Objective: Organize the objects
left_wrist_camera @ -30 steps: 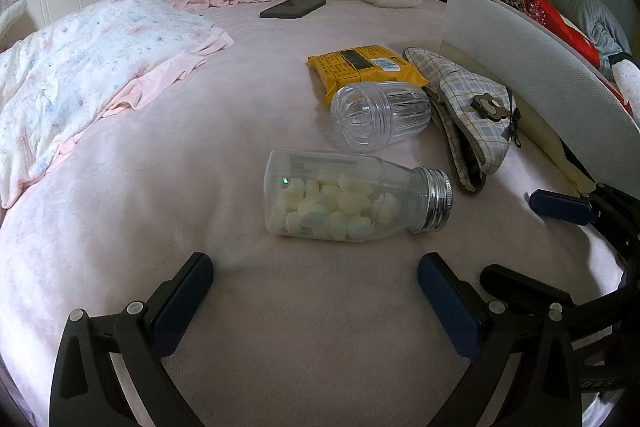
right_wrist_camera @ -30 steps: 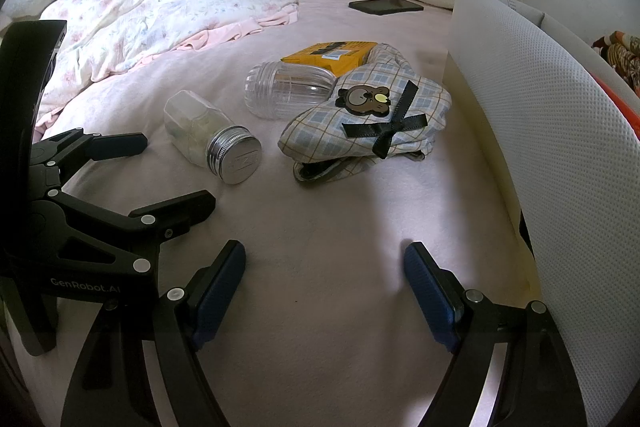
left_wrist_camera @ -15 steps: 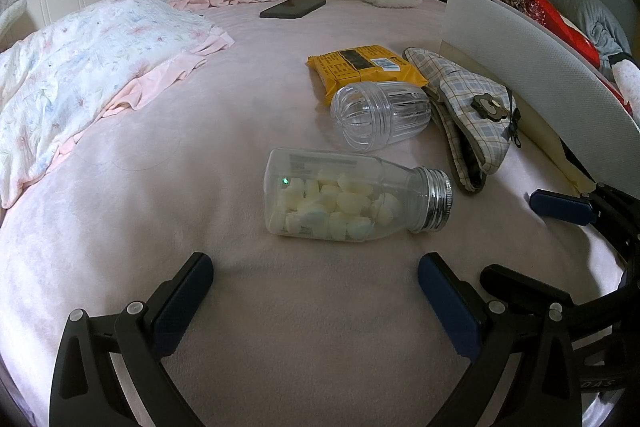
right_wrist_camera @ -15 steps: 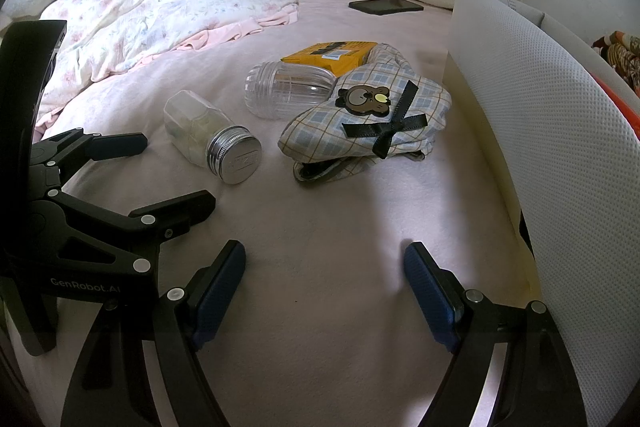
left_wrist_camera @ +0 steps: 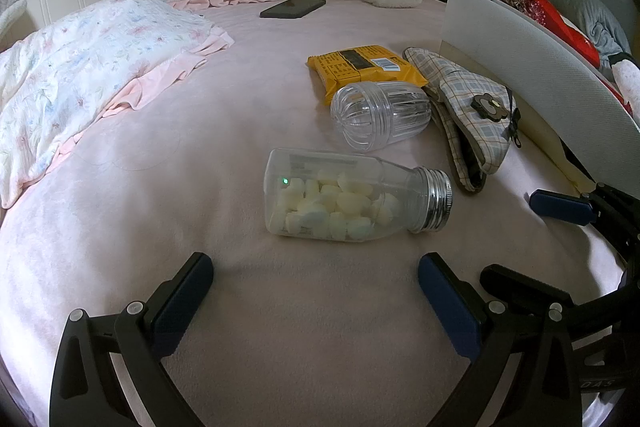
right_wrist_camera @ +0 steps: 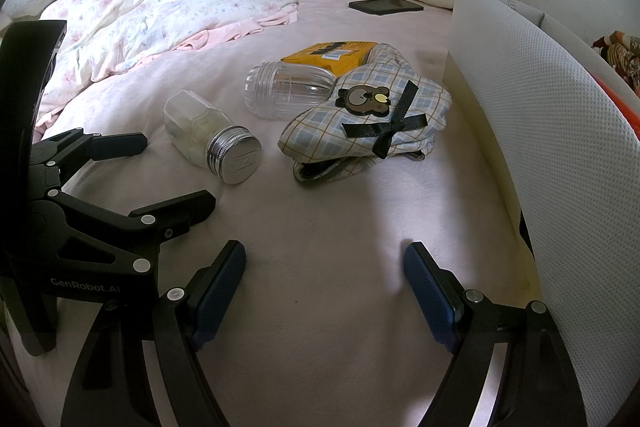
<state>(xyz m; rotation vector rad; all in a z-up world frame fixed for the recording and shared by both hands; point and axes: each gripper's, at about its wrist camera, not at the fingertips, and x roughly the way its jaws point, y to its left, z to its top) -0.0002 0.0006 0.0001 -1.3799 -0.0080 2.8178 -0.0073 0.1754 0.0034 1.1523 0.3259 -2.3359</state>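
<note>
- Left wrist view: the left gripper sits low in the frame with its blue pads spread wide and nothing between them, above bare pink bedsheet.
- Just beyond its fingertips, at frame centre, lies the candy bottle on its side, silver cap pointing to the right of the frame. It looks like the nearest thing to take.
- To grip it well, I judge the pads should close across the clear body rather than the cap, since a round bottle on soft bedding may roll or sink away.
- Behind it, toward the upper right, the ribbed clear jar lies touching the yellow snack packet, with the plaid pouch just beside them.
- Right wrist view: the right gripper is likewise spread and empty at the lower frame, aimed at the pouch.
- A white fabric bin wall rises along the right edge, a likely place for the items.
- A phone rests well apart, near the top.
</note>
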